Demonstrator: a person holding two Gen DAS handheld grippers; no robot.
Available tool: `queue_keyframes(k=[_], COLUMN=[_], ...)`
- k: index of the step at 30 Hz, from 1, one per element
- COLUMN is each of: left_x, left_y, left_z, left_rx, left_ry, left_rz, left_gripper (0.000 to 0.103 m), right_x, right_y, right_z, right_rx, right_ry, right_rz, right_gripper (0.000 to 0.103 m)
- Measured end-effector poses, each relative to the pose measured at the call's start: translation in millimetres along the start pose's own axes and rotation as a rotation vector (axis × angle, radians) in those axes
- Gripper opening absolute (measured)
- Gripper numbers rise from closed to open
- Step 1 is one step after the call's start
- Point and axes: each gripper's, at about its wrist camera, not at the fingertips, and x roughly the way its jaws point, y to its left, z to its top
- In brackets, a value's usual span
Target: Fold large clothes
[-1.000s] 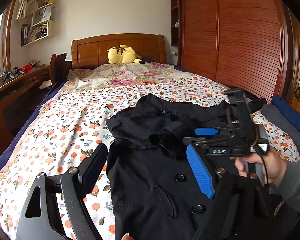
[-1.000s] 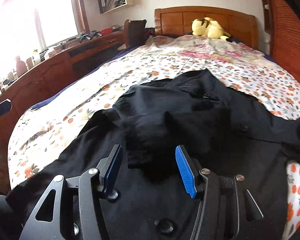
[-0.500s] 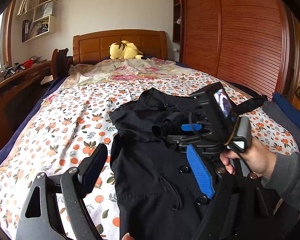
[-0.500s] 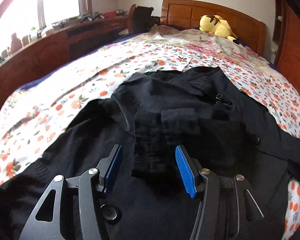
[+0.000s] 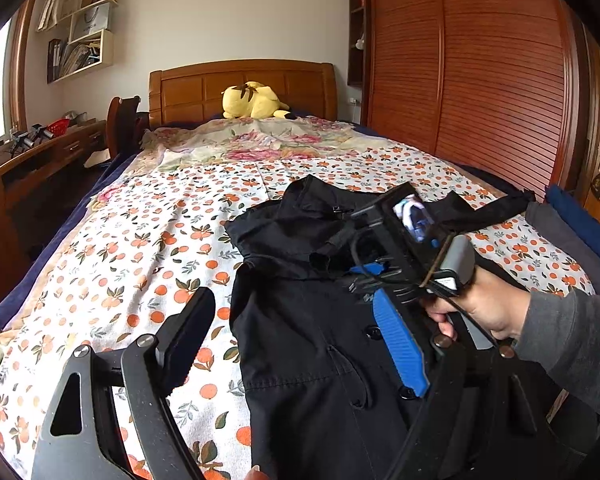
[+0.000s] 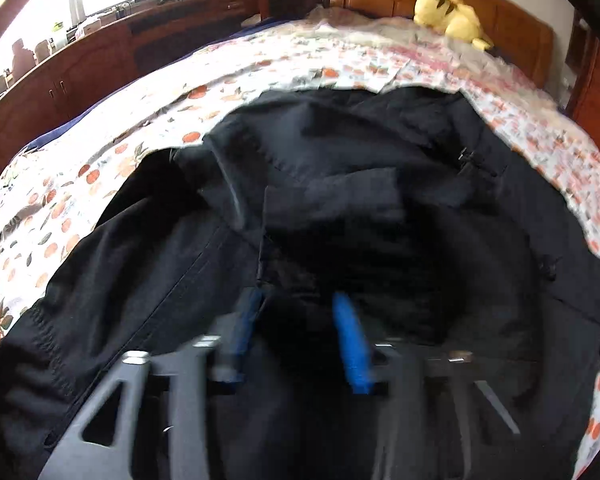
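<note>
A large black buttoned coat (image 5: pixel 308 336) lies spread on the bed (image 5: pixel 148 248); it also fills the right wrist view (image 6: pixel 340 208). My left gripper (image 5: pixel 296 340) is open and hovers over the coat's left edge, holding nothing. My right gripper (image 6: pixel 300 336) is low over the coat's chest, beside a folded sleeve cuff (image 6: pixel 332 196); its jaws are narrower than before, with dark cloth between them, but the frame is blurred. In the left wrist view the right gripper (image 5: pixel 384 276) is seen held by a hand.
A yellow plush toy (image 5: pixel 252 100) lies by the wooden headboard (image 5: pixel 240 80). A wooden wardrobe (image 5: pixel 480 72) lines the right side, a desk (image 5: pixel 28 160) the left. Folded blue and grey bedding (image 5: pixel 580 240) lies at the bed's right edge.
My right gripper has dropped forward onto the coat's chest and its jaws have narrowed. The left gripper has risen slightly and stays open.
</note>
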Motion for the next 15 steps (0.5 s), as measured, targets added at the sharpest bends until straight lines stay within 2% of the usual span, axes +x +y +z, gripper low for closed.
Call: queue_keyframes(k=[5, 11, 15], left_x=[-3.7, -2.2, -7.0], left_y=[-0.3, -7.9, -9.4], left_z=[-0.7, -2.5, -3.6], left_rx=[-0.005, 0.015, 0.010], left_ry=[-0.004, 0.011, -0.006], left_rz=[0.003, 0.001, -0.020], left_gripper=[0.082, 0.082, 0.082], right_x=[-39.4, -95.6, -139.9], right_y=[-5.5, -7.2, -7.4], right_z=[-4.0, -15.5, -28.0], right_rx=[0.043, 0.036, 0.044], right_ry=[-0.136, -0.237, -0.318], right_rz=[0.006, 0.039, 0.034], right_gripper=[0.011, 0.009, 0.008])
